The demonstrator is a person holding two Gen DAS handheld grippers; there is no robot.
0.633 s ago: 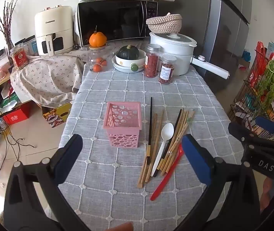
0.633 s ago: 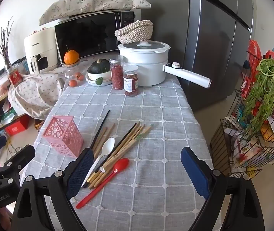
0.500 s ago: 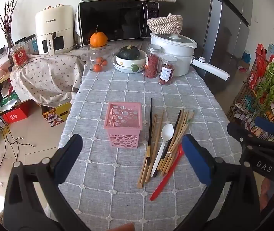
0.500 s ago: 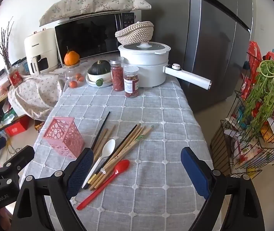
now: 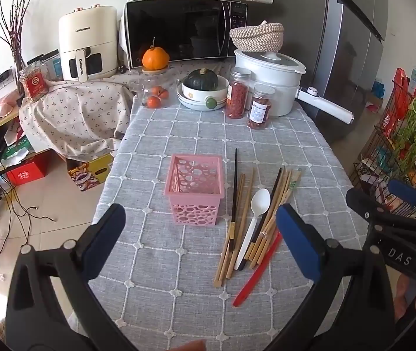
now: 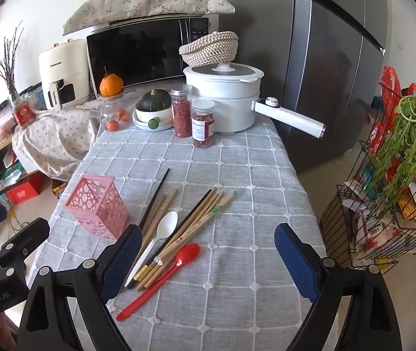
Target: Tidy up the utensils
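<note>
A pink perforated basket [image 5: 195, 188] [image 6: 98, 205] stands upright and empty on the grey checked tablecloth [image 5: 178, 286]. Right of it lie several wooden chopsticks [image 5: 281, 201] [image 6: 199, 222], a black chopstick [image 5: 234, 187] [image 6: 155, 196], a white spoon [image 5: 254, 216] [image 6: 161, 234] and a red spoon [image 5: 259, 272] [image 6: 167, 269], all loose in a fan. My left gripper [image 5: 200, 241] hovers open above the near side of the basket. My right gripper [image 6: 208, 259] is open too, over the handle ends of the utensils, holding nothing.
At the table's far end stand a white pot [image 5: 269, 84] with a long handle, two red jars [image 5: 238, 93], a bowl with a green squash [image 5: 203, 87] and a glass jar of oranges. A fridge [image 6: 333, 58] and a wire rack [image 6: 383, 204] stand to the right.
Both views have shifted very slightly; the grippers stay open and no utensil has moved.
</note>
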